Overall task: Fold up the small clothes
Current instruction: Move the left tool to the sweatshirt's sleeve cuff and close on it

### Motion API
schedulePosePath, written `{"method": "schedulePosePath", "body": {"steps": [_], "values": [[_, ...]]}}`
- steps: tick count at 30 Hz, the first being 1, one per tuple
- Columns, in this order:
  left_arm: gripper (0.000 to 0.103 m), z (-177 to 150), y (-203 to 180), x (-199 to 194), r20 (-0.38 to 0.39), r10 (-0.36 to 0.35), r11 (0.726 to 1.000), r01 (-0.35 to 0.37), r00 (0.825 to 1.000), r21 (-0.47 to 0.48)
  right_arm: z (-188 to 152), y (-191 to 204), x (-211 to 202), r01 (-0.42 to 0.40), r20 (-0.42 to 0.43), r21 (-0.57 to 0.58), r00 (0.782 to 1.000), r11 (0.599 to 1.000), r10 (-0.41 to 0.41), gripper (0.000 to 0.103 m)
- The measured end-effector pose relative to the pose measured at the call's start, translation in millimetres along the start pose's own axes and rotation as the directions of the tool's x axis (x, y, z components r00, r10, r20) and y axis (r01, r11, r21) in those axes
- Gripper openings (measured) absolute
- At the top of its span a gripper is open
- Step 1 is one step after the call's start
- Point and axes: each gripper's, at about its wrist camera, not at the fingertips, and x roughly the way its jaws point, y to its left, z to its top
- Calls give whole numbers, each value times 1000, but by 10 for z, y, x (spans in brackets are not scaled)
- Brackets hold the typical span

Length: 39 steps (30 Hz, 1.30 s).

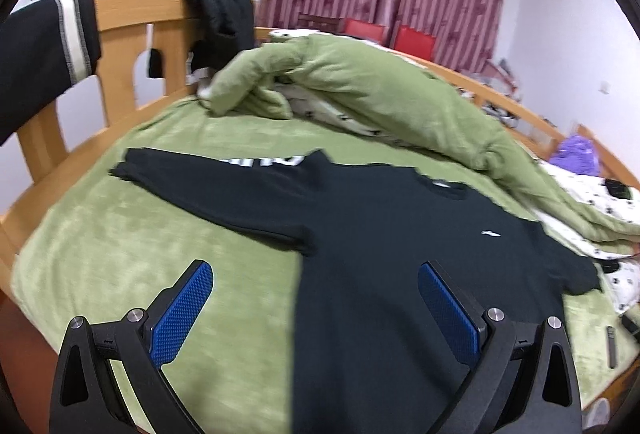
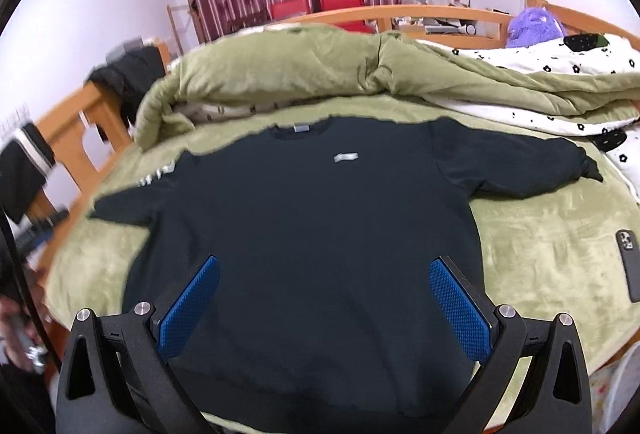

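A black long-sleeved sweatshirt (image 2: 320, 210) lies flat, front up, on a green blanket (image 2: 552, 258), both sleeves spread out sideways. It also shows in the left wrist view (image 1: 400, 258), with its left sleeve (image 1: 224, 190) stretched toward the headboard. My left gripper (image 1: 316, 282) is open and empty, above the shirt's left side edge. My right gripper (image 2: 324, 278) is open and empty, above the shirt's lower body.
A bunched green quilt (image 2: 280, 74) with a white flowered lining lies behind the shirt. A dark phone (image 2: 630, 264) lies on the blanket at the right. A wooden headboard (image 1: 120, 46) with dark clothes hung over it stands at the left. A purple plush (image 2: 536, 26) sits at the far right.
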Motion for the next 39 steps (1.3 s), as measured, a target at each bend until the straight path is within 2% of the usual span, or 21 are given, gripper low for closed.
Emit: {"method": "schedulePosePath", "body": {"steps": [4, 9, 14, 21, 25, 28, 31, 36, 38, 39], "values": [[103, 75, 384, 226, -16, 52, 998, -52, 999, -25, 276, -13, -78, -22, 55, -6, 998, 1000, 22, 103], [103, 115, 840, 612, -63, 107, 990, -113, 992, -89, 611, 29, 90, 53, 69, -89, 997, 995, -47, 102], [99, 141, 1194, 1057, -94, 170, 976, -181, 981, -118, 837, 48, 601, 37, 10, -105, 999, 994, -36, 103], [99, 305, 1446, 1645, -73, 215, 967, -223, 974, -126, 1132, 179, 1698, 15, -31, -92, 999, 996, -18, 102], [99, 328, 1684, 2048, -111, 217, 952, -235, 970, -196, 977, 119, 2151, -23, -60, -34, 998, 999, 21, 102], [98, 333, 1867, 2341, -136, 232, 940, -258, 963, -225, 790, 81, 2313, -4, -70, -39, 998, 999, 1, 102], [92, 371, 2045, 2568, -151, 233, 930, -266, 961, -254, 707, 61, 2408, 37, -80, -75, 996, 996, -43, 102], [73, 420, 2327, 2815, -171, 238, 901, -283, 956, -328, 614, 66, 2400, 64, -78, -161, 994, 985, -78, 102], [69, 458, 2384, 2884, -164, 251, 896, -294, 954, -332, 595, 78, 2384, 75, -72, -192, 993, 979, -91, 102], [63, 484, 2393, 2912, -161, 266, 895, -305, 951, -325, 588, 83, 2378, 82, -67, -198, 993, 977, -97, 102]]}}
